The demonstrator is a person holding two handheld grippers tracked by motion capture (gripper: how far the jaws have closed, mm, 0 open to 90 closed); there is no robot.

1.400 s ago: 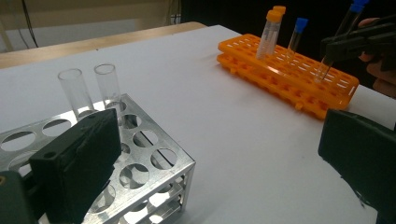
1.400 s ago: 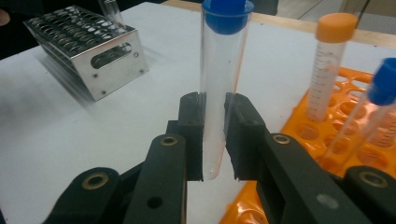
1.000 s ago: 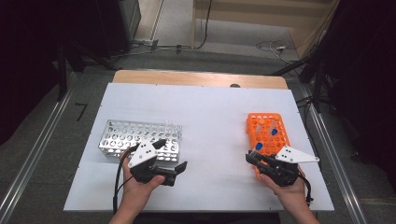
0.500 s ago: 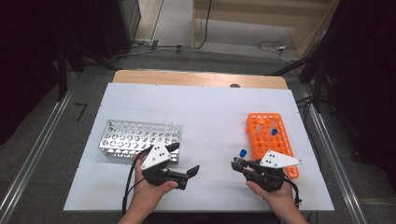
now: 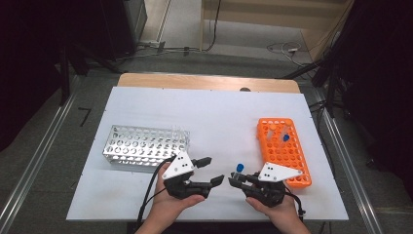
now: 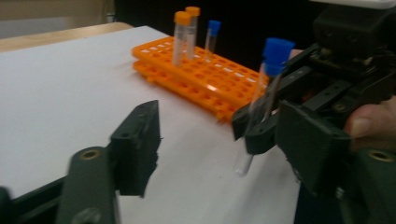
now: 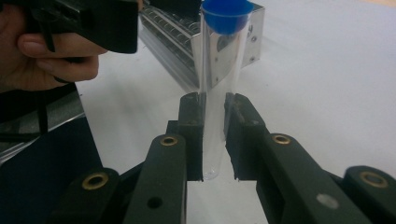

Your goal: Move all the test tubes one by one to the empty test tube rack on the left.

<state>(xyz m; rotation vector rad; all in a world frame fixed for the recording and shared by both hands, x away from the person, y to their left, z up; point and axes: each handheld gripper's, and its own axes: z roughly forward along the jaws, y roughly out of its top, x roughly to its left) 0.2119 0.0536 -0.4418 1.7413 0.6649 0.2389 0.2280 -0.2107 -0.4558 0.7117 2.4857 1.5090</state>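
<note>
- At the far left of the white counter (image 5: 146, 204) lies the perforated silver metal rack (image 5: 145, 146), with its long side running across the counter; I see no tube in it.
- My left hand-held gripper (image 5: 214, 170) is near the rack's right end. Its jaws have just been closing, they are about half apart and nothing is between them.
- Just to its right, my right hand-held gripper (image 5: 235, 181) is clenched on the clear plastic tube with the blue cap (image 7: 219, 88), at the lower part of it.
- The tube stands nearly upright, cap up, so its long axis crosses the line of my left jaws.
- I judge the handover is next: my left jaws need to come in level on the free glass-clear part under the cap.
- At the far right stays the orange plastic rack (image 5: 282, 148) with three more tubes.
</note>
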